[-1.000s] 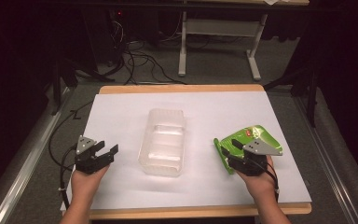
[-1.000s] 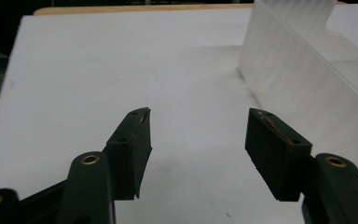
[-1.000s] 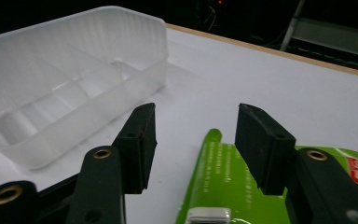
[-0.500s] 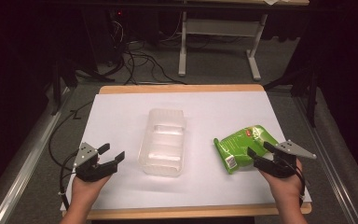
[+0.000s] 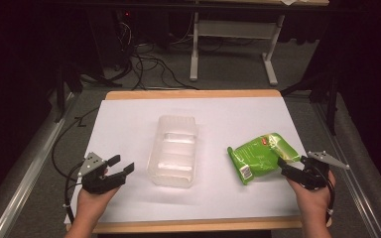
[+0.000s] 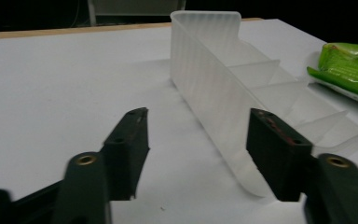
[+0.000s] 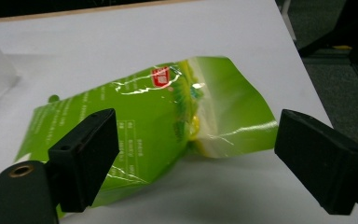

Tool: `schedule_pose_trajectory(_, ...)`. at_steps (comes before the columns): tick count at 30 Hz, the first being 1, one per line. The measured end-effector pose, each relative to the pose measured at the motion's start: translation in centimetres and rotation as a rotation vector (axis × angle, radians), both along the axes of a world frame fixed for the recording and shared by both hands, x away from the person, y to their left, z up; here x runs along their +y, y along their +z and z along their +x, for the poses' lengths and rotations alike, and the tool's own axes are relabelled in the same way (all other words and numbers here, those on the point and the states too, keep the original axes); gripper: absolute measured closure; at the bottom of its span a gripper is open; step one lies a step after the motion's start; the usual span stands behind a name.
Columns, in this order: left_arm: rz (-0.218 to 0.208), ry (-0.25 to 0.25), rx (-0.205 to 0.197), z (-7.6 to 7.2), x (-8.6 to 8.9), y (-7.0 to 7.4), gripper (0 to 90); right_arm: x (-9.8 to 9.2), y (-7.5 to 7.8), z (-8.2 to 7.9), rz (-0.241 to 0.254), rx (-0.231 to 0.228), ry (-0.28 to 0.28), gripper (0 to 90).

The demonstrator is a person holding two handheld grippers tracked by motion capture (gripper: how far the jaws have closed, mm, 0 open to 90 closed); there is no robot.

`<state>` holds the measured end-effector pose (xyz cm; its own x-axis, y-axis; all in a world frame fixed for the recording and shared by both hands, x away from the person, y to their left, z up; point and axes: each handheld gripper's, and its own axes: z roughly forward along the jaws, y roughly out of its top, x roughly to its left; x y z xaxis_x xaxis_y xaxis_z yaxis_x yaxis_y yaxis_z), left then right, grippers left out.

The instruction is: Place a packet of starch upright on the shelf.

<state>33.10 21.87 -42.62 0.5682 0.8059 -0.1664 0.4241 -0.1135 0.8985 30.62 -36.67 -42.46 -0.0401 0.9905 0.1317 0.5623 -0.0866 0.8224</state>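
Observation:
A green snack bag [image 5: 260, 156] lies flat on the white table, right of a clear plastic divided container [image 5: 174, 148]. My right gripper [image 5: 283, 166] sits at the bag's right end. Its jaws have just been opening and stand wide. In the right gripper view the bag [image 7: 144, 116] lies just beyond the right gripper [image 7: 196, 121], untouched by the pads. My left gripper [image 5: 121, 164] rests left of the container. Its jaws have just been closing a little but are still open, with nothing between them. In the left gripper view the container [image 6: 223, 79] runs away past the left gripper [image 6: 198, 116].
The white sheet [image 5: 129, 124] covers a wooden table with an edge close to the right hand [image 5: 310, 208]. Cables and a desk frame [image 5: 228, 44] lie on the dark floor behind. The green bag [image 6: 349, 65] is seen beyond the container in the left gripper view.
The right gripper has drawn back to the right, off the green bag, and its jaws stand wider. The bag stays on the table. The left gripper has barely moved.

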Motion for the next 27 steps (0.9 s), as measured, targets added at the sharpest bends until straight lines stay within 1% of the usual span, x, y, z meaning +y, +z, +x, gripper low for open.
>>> schedule_pose_trajectory(2,-0.003,-0.009,-0.006,-0.1,-0.4,0.1,50.6,-0.2,-0.3,0.2,0.005,0.01,0.001,13.3)
schedule_pose_trajectory(3,-0.001,-0.015,-0.007,-0.2,-0.6,0.1,56.5,-0.3,-0.4,0.3,0.013,0.019,-0.002,13.3)
schedule_pose_trajectory(5,0.015,-0.019,-0.008,-0.2,-1.4,0.0,64.7,-0.5,-0.6,0.5,0.022,0.028,-0.005,13.5)
schedule_pose_trajectory(7,0.036,-0.02,0.011,-0.1,-2.2,-0.3,74.0,-0.7,-0.8,0.6,0.033,0.033,-0.007,13.8)
schedule_pose_trajectory(9,0.065,-0.03,0.037,0.1,-3.0,-0.8,80.6,-0.8,-1.0,0.7,0.043,0.04,-0.009,14.2)
schedule_pose_trajectory(10,0.078,-0.042,0.049,0.1,-3.5,-1.1,82.7,-0.9,-1.1,0.7,0.05,0.042,-0.012,14.2)
schedule_pose_trajectory(11,0.087,-0.051,0.053,0.1,-3.8,-1.2,84.7,-1.0,-1.2,0.7,0.065,0.043,-0.012,14.5)
schedule_pose_trajectory(13,0.098,-0.074,0.061,0.0,-4.3,-1.5,86.2,-1.1,-1.3,0.7,0.093,0.049,-0.015,14.4)
schedule_pose_trajectory(14,0.096,-0.084,0.064,-0.1,-4.5,-1.5,86.5,-1.1,-1.4,0.7,0.106,0.049,-0.009,14.1)
schedule_pose_trajectory(16,0.1,-0.09,0.067,-0.2,-4.7,-1.6,87.0,-1.0,-1.7,0.9,0.123,0.063,-0.001,11.3)
schedule_pose_trajectory(18,0.086,-0.091,0.077,-0.2,-4.7,-1.7,87.6,-0.7,-2.1,1.4,0.14,0.087,0.019,9.8)
schedule_pose_trajectory(19,0.084,-0.092,0.079,-0.2,-4.7,-1.7,87.6,-0.5,-2.3,1.7,0.141,0.098,0.024,9.1)
schedule_pose_trajectory(21,0.083,-0.093,0.081,-0.2,-4.7,-1.8,87.6,-0.1,-2.4,2.0,0.139,0.104,0.029,9.1)
schedule_pose_trajectory(24,0.096,-0.11,0.079,-0.4,-5.1,-1.9,88.3,0.3,-2.5,2.6,0.143,0.103,0.028,9.4)
schedule_pose_trajectory(25,0.101,-0.117,0.078,-0.5,-5.2,-1.8,88.4,0.4,-2.6,2.9,0.154,0.105,0.029,9.7)
schedule_pose_trajectory(26,0.102,-0.122,0.077,-0.6,-5.3,-1.8,88.4,0.6,-2.7,3.1,0.162,0.106,0.03,10.2)
schedule_pose_trajectory(27,0.103,-0.125,0.076,-0.6,-5.4,-1.8,88.3,0.7,-2.8,3.3,0.16,0.108,0.031,10.9)
